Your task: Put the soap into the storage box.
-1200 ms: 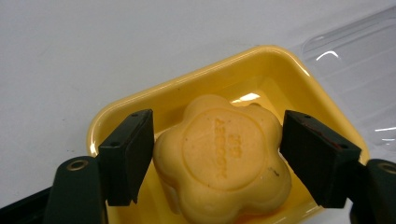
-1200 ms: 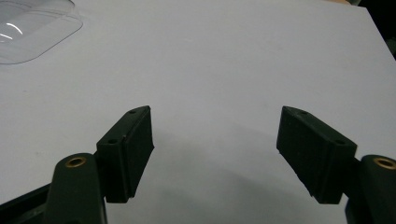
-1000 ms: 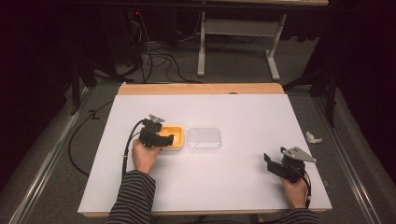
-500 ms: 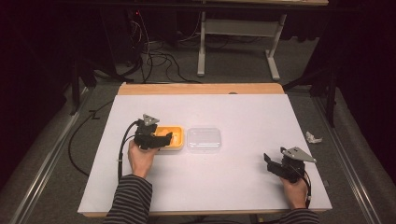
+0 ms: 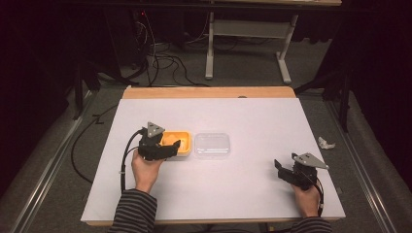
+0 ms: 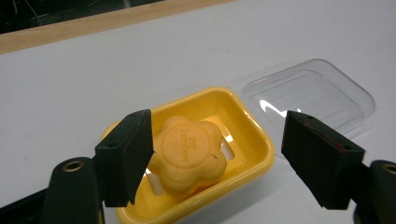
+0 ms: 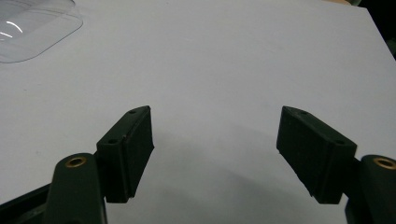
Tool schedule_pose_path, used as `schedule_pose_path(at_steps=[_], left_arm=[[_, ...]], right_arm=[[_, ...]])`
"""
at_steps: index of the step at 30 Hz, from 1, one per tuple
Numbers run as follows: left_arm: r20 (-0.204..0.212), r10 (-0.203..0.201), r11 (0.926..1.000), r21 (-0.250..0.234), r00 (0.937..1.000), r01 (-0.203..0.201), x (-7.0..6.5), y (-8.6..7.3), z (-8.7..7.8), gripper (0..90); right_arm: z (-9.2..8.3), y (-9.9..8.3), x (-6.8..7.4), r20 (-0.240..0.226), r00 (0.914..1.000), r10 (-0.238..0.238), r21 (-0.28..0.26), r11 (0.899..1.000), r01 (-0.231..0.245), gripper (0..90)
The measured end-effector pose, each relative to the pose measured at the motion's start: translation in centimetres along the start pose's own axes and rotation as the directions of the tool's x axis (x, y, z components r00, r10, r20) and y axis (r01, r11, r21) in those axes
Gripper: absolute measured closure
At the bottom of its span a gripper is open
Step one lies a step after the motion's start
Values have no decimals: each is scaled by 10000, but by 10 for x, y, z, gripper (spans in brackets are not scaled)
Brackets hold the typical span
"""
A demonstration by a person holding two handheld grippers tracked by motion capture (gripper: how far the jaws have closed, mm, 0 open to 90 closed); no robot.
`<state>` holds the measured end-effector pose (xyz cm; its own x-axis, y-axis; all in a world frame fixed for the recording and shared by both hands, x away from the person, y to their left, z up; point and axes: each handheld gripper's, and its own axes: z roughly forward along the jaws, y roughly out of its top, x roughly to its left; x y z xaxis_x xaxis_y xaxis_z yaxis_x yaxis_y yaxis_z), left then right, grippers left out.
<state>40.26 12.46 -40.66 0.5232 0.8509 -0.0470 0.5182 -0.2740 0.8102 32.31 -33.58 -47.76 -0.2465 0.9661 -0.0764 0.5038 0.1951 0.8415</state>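
Hovering over yellow dish (image 6: 243,140) near worktop (image 5: 252,116) left edge, left gripper (image 6: 217,154) fingers spread astride flower soap (image 6: 189,154) — likely slick, firm; grip its sides. Right gripper (image 7: 215,154) spread, idle.

A: So the table (image 5: 252,116) has a plain white top, with a strip of bare wood (image 5: 209,92) along the far edge. Everything around it is pretty dark.

B: Yeah, the floor (image 5: 252,73) looks like grey carpet. There's a tangle of black cables (image 5: 160,60) on it at the far left.

A: Right, and a white metal frame (image 5: 248,31) stands on the floor beyond the table, looks like the legs of another desk.

B: Metal rails (image 5: 43,179) run along the floor on both sides too. And a crumpled white scrap (image 5: 325,143) lies just off the right edge.
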Motion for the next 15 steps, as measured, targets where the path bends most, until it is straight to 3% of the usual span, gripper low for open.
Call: schedule_pose_path(at_steps=[15], left_arm=[[215, -231, 9989, -402, 9995, 240, -5, -11, -16, 259]], right_arm=[[0, 0, 0, -1, 10000, 16, 56, 10000, -16, 275]])
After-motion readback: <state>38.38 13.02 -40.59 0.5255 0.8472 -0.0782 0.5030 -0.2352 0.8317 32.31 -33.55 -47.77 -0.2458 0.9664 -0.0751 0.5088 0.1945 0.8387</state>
